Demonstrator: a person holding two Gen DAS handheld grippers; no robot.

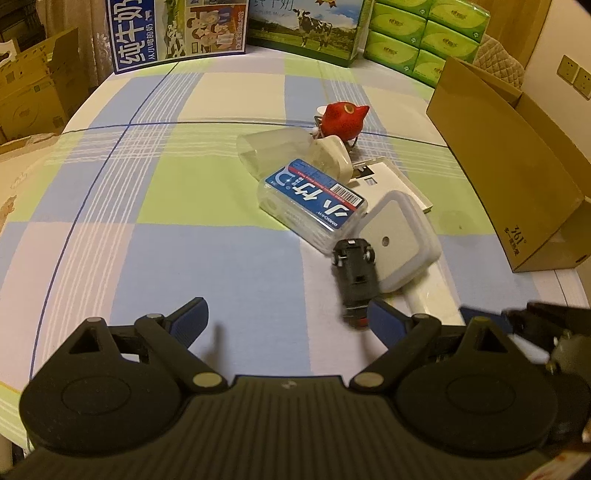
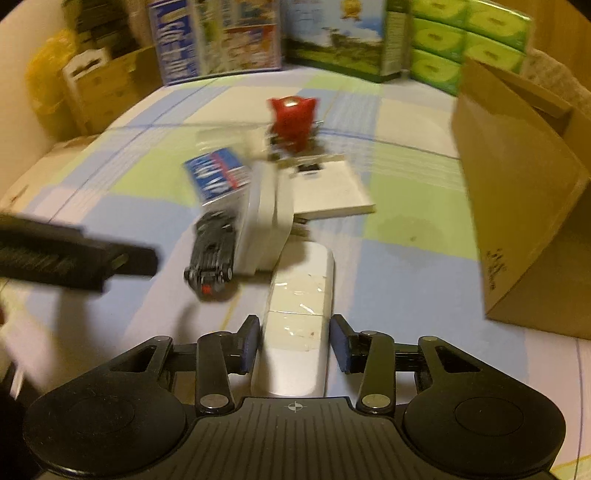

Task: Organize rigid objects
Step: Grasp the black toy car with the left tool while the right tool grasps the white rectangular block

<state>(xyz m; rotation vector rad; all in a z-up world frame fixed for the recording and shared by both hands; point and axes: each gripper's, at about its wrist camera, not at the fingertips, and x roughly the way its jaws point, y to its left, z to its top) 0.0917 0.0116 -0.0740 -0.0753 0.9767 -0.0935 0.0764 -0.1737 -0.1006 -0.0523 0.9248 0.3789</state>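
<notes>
My right gripper is shut on a long white bar that lies on the checked sheet, with a pad against each long side. The bar also shows in the left wrist view, running under a white square lid. A black toy car lies beside the lid, just beyond the right finger of my left gripper, which is open and holds nothing. Behind are a clear case with a blue label, a white plug and a red bird toy. The right wrist view is blurred.
An open cardboard box stands on the sheet at the right, also seen as the cardboard box. Milk cartons and green tissue packs line the back. More cartons stand off the left edge. The checked sheet is bare at the left.
</notes>
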